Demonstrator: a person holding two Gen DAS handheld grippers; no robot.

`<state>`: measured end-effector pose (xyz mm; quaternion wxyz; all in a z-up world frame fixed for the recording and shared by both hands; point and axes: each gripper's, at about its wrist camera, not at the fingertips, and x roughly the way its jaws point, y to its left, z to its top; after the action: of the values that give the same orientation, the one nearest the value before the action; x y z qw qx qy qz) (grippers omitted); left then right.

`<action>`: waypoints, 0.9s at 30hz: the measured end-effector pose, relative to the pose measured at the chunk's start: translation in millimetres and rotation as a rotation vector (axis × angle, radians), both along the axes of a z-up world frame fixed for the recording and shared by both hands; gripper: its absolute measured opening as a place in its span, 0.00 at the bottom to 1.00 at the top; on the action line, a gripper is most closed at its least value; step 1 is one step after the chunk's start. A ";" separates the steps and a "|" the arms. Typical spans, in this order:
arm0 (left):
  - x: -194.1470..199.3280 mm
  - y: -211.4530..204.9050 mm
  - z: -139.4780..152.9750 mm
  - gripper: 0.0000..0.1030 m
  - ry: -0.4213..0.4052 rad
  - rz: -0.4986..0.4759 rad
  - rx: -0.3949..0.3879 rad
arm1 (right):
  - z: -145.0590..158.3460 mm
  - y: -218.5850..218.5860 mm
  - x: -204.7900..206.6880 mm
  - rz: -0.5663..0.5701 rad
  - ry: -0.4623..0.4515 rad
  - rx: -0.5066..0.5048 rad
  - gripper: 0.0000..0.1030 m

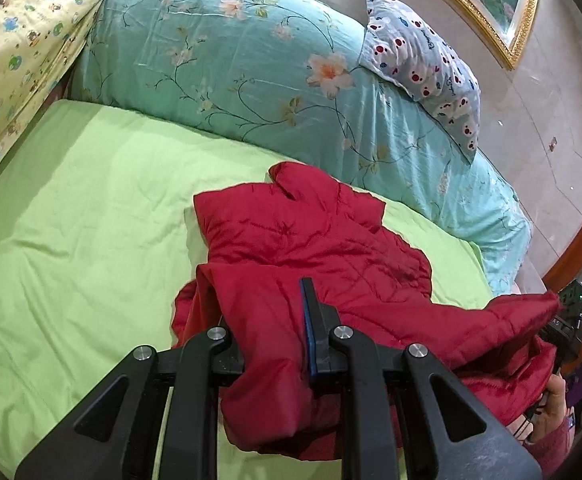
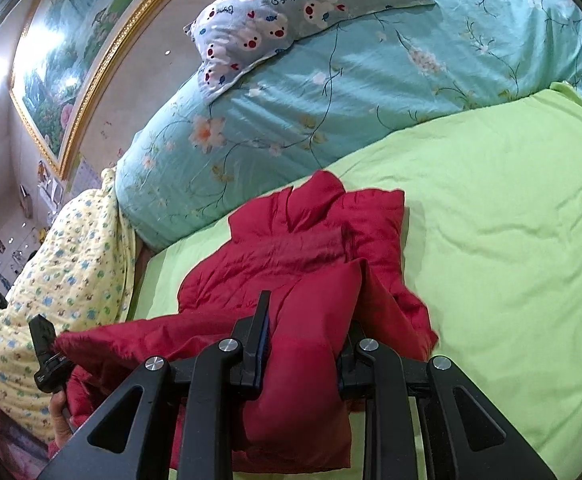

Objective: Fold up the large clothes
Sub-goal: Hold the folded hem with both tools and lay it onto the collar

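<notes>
A red quilted jacket (image 1: 323,240) lies crumpled on the green bed sheet (image 1: 71,220); its collar points toward the pillows. My left gripper (image 1: 267,316) is shut on a thick fold of the jacket's near edge. My right gripper (image 2: 307,332) is shut on another fold of the same jacket (image 2: 303,248), lifted a little off the sheet (image 2: 511,220). The other gripper shows at the right edge of the left wrist view (image 1: 567,312) and at the left edge of the right wrist view (image 2: 47,356), with red cloth stretched to it.
A teal floral duvet (image 1: 231,60) is piled along the far side of the bed with a grey bear-print pillow (image 1: 423,60) on it. A yellow patterned quilt (image 1: 11,52) lies at one end. A gold-framed picture (image 2: 71,60) hangs on the wall.
</notes>
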<state>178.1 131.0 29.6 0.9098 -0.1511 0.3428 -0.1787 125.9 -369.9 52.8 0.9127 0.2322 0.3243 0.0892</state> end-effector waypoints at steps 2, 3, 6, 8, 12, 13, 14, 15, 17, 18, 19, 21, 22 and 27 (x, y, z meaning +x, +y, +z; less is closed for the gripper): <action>5.7 -1.3 -0.1 0.16 0.002 0.006 0.001 | 0.6 -0.3 7.1 -0.004 -0.005 -0.007 0.23; 8.5 -1.7 -0.5 0.16 0.003 0.008 0.002 | 0.8 0.0 10.3 -0.006 -0.008 -0.014 0.23; 17.0 -2.9 -2.9 0.16 0.011 0.014 0.001 | -0.1 -0.4 18.6 -0.008 -0.012 -0.020 0.23; 22.8 -3.4 -4.3 0.16 0.018 0.017 -0.002 | -1.1 -1.7 24.1 -0.009 -0.013 -0.017 0.23; 34.7 -5.9 -5.6 0.16 0.026 0.015 -0.004 | -3.6 -3.6 35.5 -0.017 -0.008 -0.011 0.24; 38.1 -7.0 -5.2 0.16 0.028 0.014 -0.003 | -4.1 -4.1 38.7 -0.018 -0.005 -0.009 0.24; 41.9 -8.2 -4.6 0.16 0.030 0.014 -0.001 | -4.0 -4.7 41.6 -0.017 -0.003 -0.008 0.24; 46.1 -9.3 -3.9 0.16 0.031 0.014 0.000 | -3.8 -5.3 44.9 -0.017 -0.002 -0.009 0.24; 53.8 -11.8 -3.1 0.16 0.032 0.019 0.001 | -3.5 -6.4 50.9 -0.023 0.000 -0.006 0.25; 58.0 -13.0 -2.9 0.16 0.032 0.023 -0.001 | -3.9 -7.4 55.4 -0.025 0.002 0.000 0.25; 62.1 -13.9 -3.0 0.16 0.031 0.029 -0.005 | -4.4 -8.5 60.1 -0.028 0.006 0.006 0.25; 70.8 -16.1 -3.3 0.16 0.033 0.040 -0.009 | -6.1 -11.2 69.1 -0.033 0.010 0.018 0.26; 74.8 -17.3 -3.5 0.16 0.033 0.046 -0.009 | -7.0 -12.2 73.2 -0.036 0.012 0.022 0.26; 101.0 -19.7 -10.3 0.18 0.046 0.091 -0.027 | -14.6 -17.1 100.6 -0.063 0.025 0.031 0.27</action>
<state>279.1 111.4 19.3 0.9068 -0.1825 0.3539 -0.1383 226.5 -387.1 38.2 0.9072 0.2575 0.3268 0.0624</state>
